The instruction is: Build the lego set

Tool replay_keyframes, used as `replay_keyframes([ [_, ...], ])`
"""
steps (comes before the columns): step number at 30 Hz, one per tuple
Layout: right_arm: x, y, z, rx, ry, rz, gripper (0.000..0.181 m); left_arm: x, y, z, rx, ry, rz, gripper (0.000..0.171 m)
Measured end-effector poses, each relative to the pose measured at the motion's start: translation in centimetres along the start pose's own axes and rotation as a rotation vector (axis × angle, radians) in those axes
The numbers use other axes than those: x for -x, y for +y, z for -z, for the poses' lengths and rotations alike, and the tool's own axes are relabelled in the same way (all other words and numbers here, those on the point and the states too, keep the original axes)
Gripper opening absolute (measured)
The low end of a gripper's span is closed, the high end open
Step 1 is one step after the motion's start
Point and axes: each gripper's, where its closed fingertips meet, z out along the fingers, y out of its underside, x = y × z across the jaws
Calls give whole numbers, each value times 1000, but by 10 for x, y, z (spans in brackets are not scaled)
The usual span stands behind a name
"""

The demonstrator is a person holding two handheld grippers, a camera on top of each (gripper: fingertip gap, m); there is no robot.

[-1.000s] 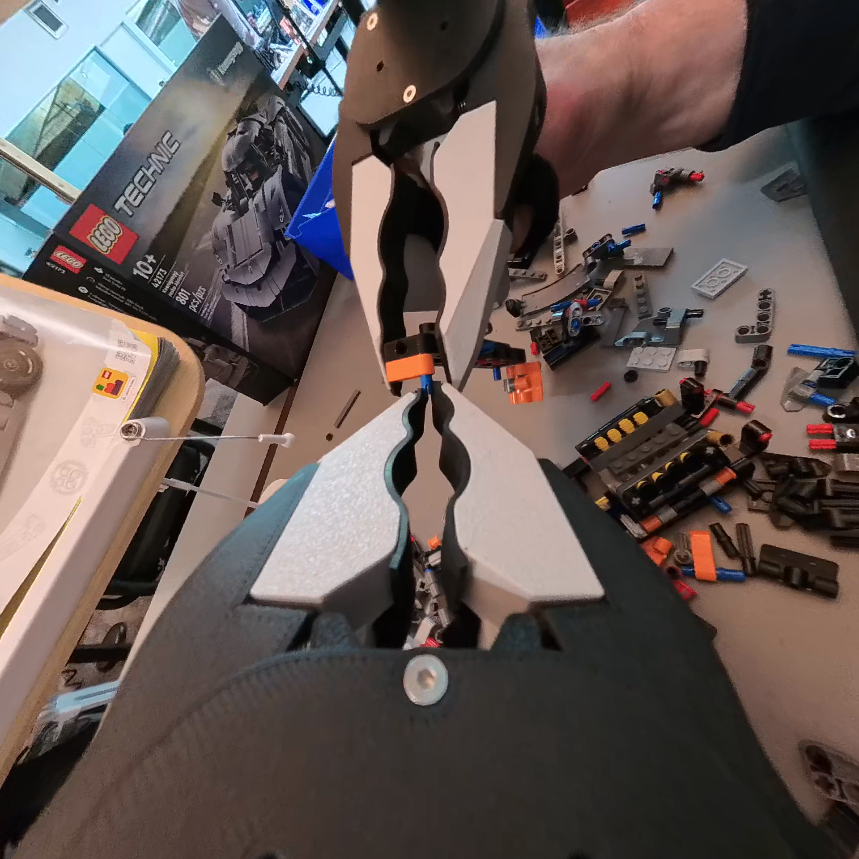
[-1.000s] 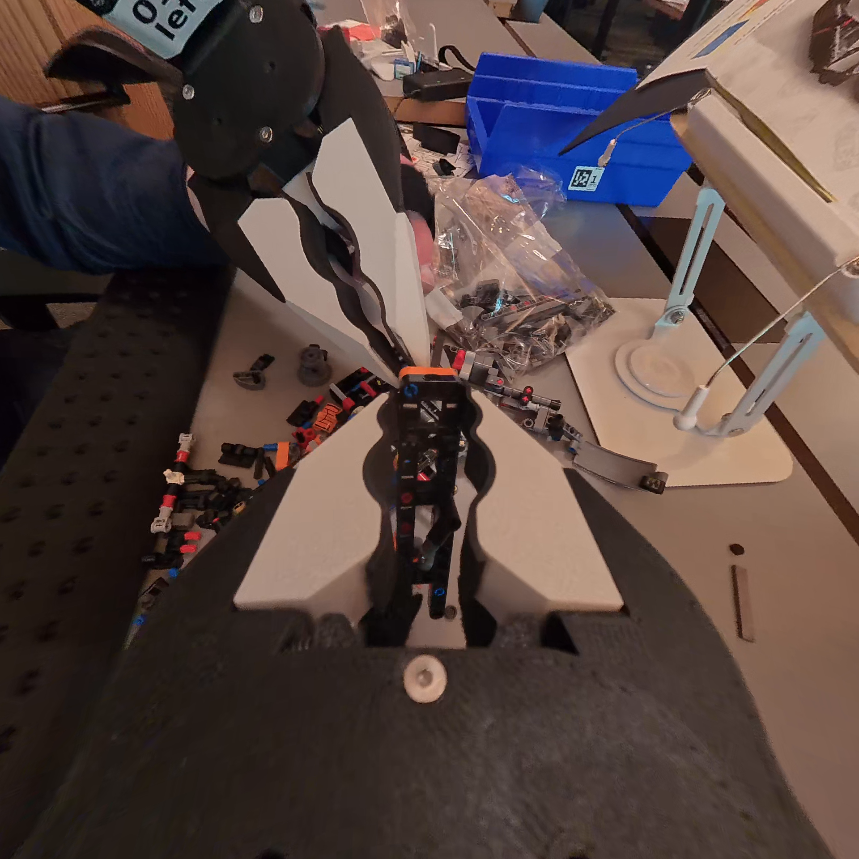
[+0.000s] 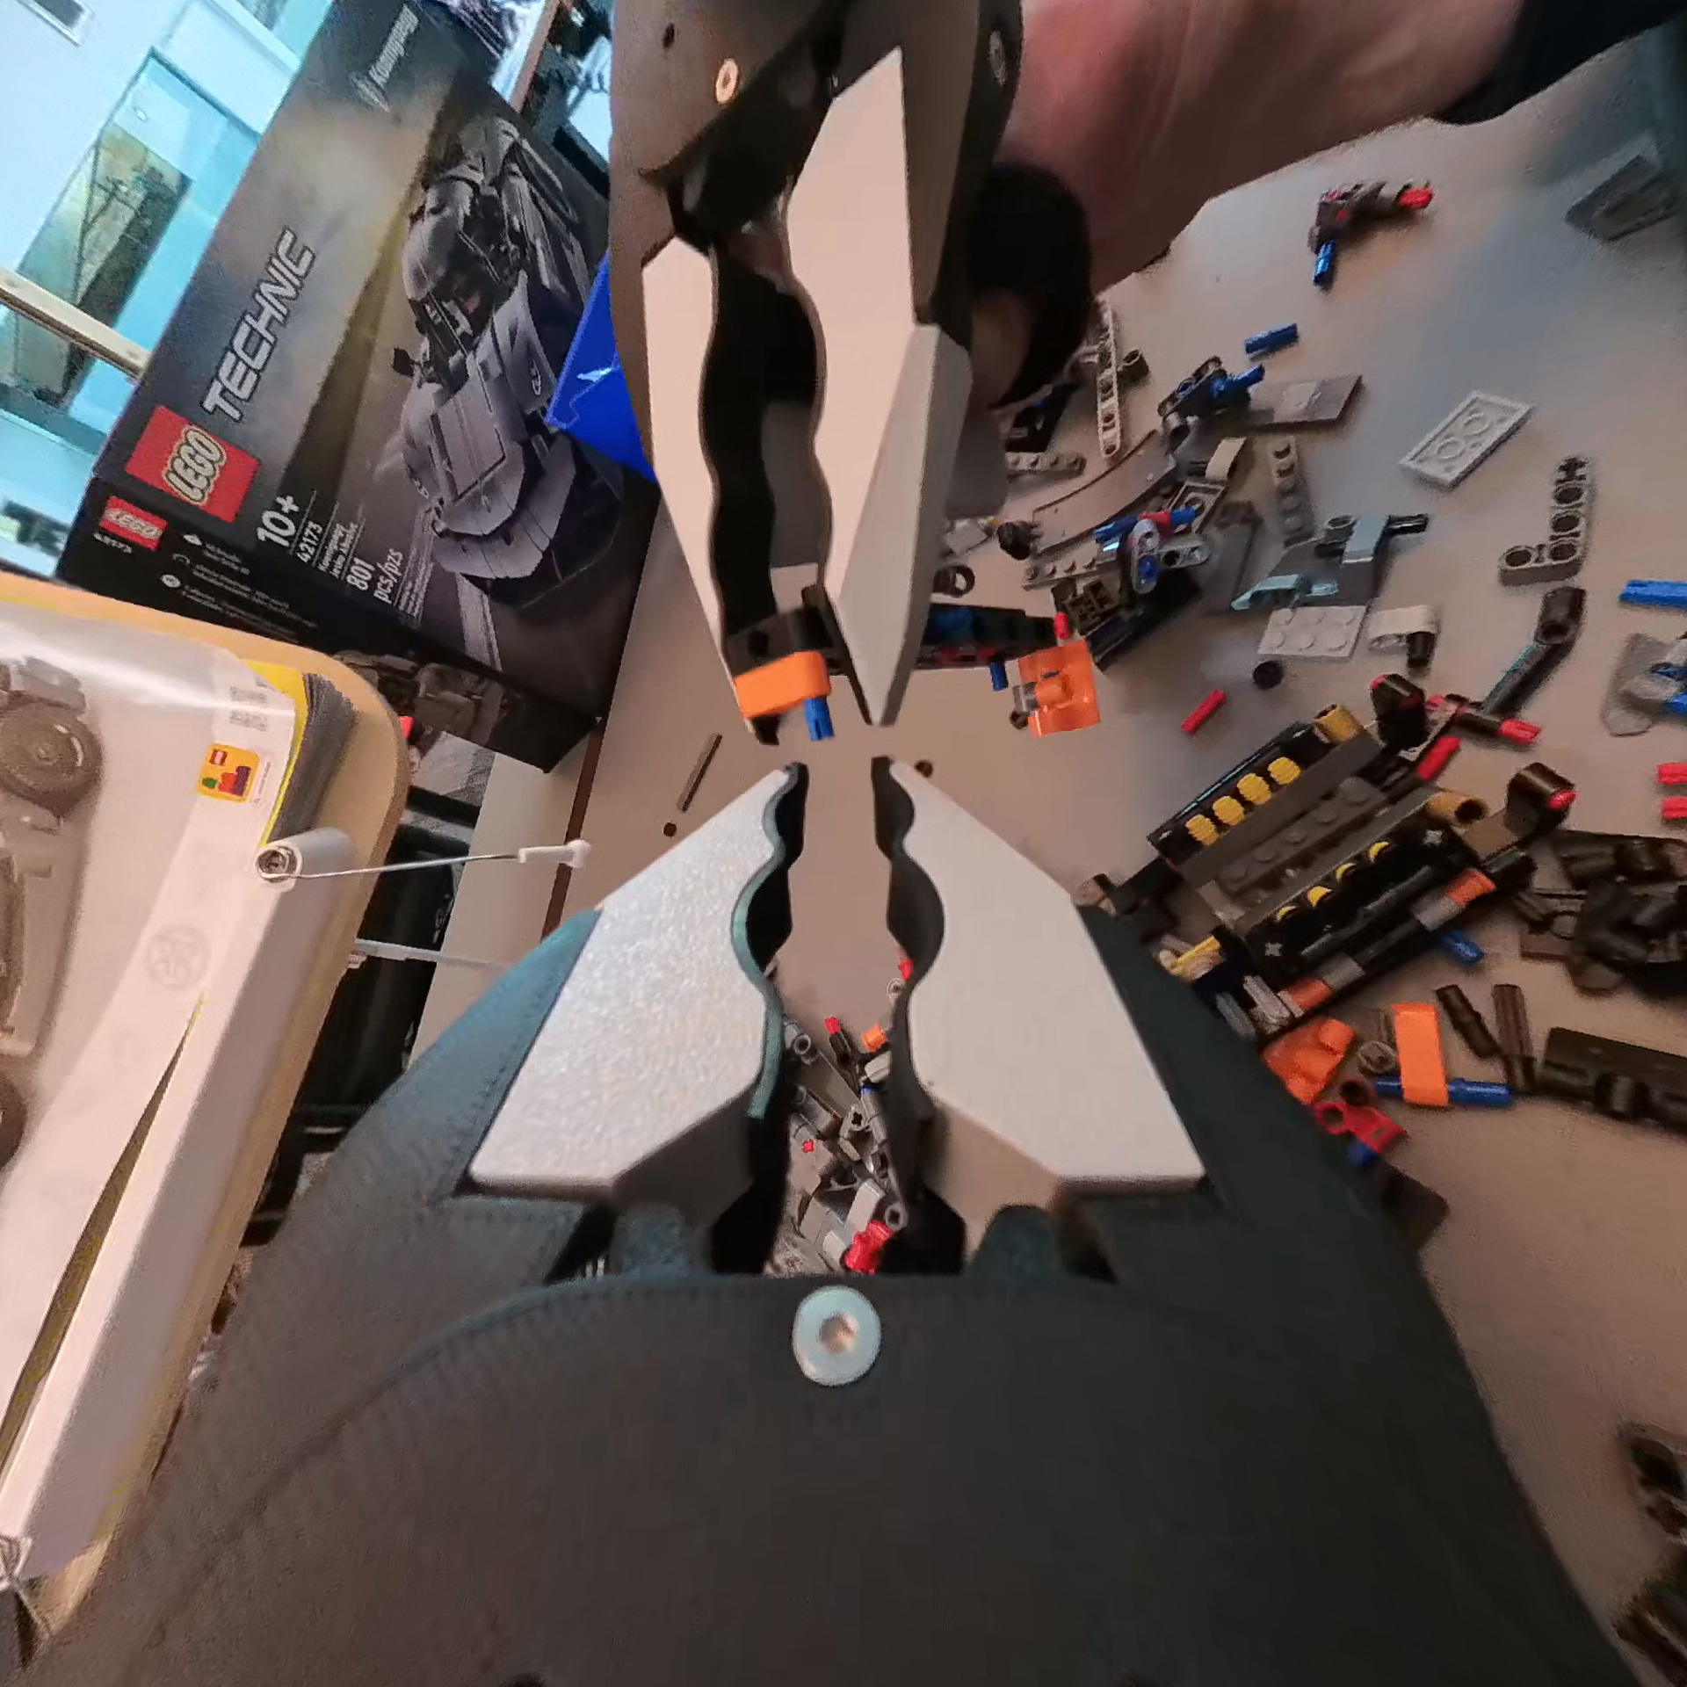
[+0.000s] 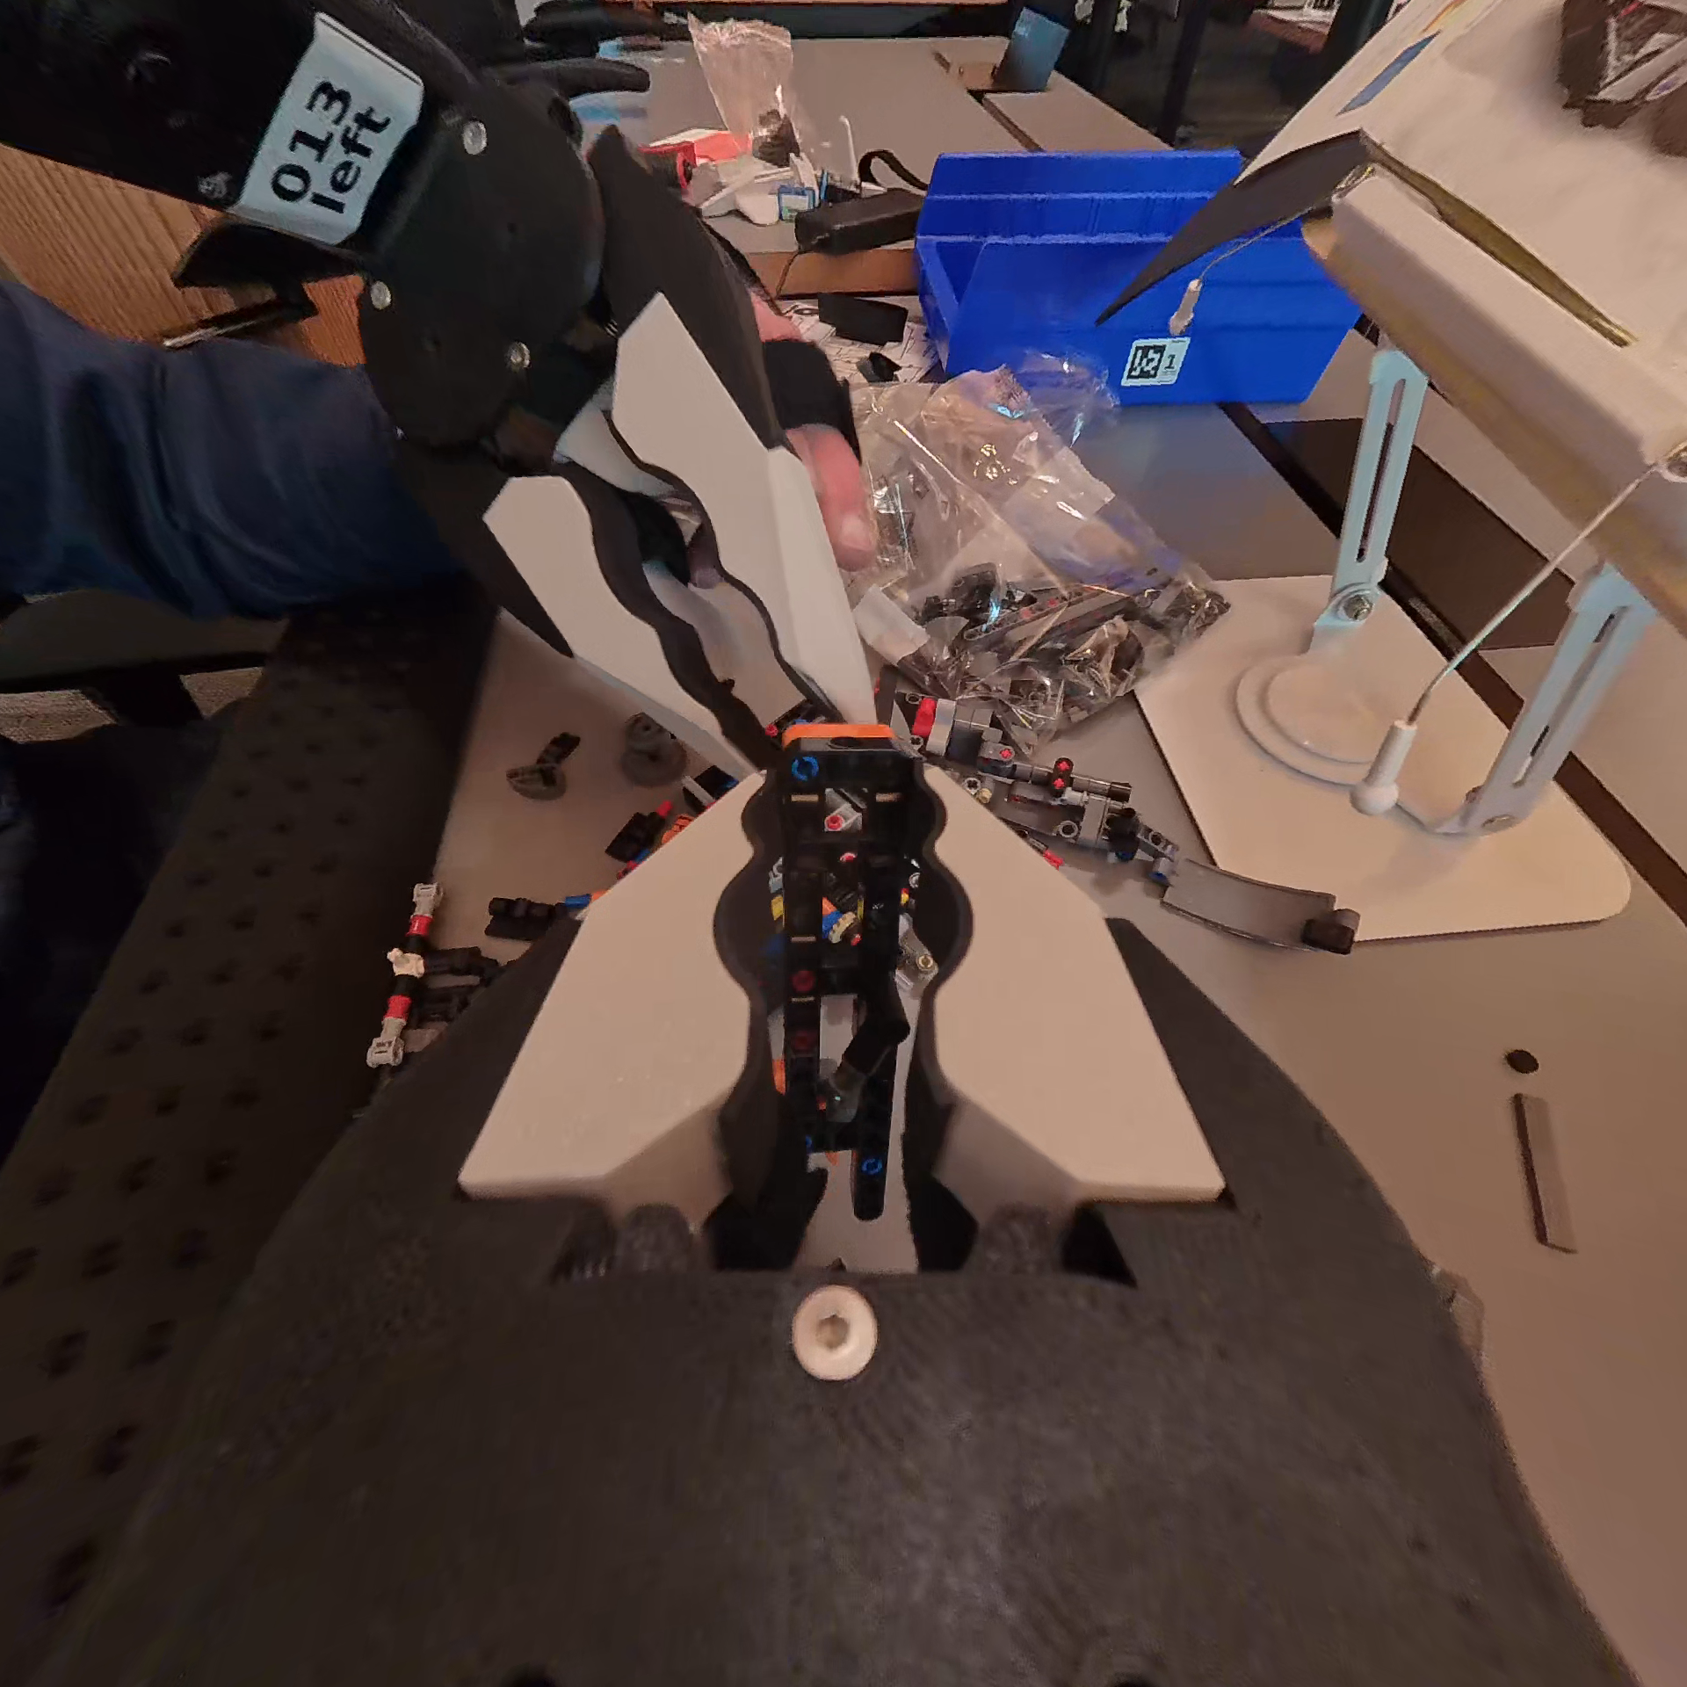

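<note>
My right gripper (image 4: 842, 776) is shut on a long black Lego frame (image 4: 835, 958) with an orange piece (image 4: 838, 733) at its far end. In the left wrist view the right gripper (image 3: 815, 721) comes down from the top, and the orange piece (image 3: 780, 685) carries a short blue pin (image 3: 819, 717) that sticks out toward me. My left gripper (image 3: 838, 771) sits just below that pin, jaws slightly apart and empty. In the right wrist view the left gripper (image 4: 796, 718) reaches in from the upper left, its tips at the orange end.
Loose Lego pieces and a black, partly built block (image 3: 1324, 895) lie on the grey table to the right. The Lego box (image 3: 347, 383) and the instruction booklet on its stand (image 3: 137, 913) are to the left. A bag of parts (image 4: 1004, 566), a blue bin (image 4: 1123, 274) and the white stand base (image 4: 1388, 803) lie beyond. My left and right fingertips are right by each other.
My left gripper was shut on the blue pin at the orange piece. It has opened and drawn back a little, and the pin stays in the piece. The right gripper still holds the frame.
</note>
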Motion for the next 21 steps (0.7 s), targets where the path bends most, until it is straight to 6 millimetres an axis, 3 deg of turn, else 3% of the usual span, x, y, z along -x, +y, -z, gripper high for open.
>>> replay_keyframes([
  [6,0,9,-7,73,37,57,24,-2,-4,2,-13,0,-19,6],
  [12,-1,17,-12,165,120,182,24,-9,5,-2,49,25,-50,3],
  [21,0,17,-17,203,181,272,29,-10,7,-2,98,20,-65,2],
])
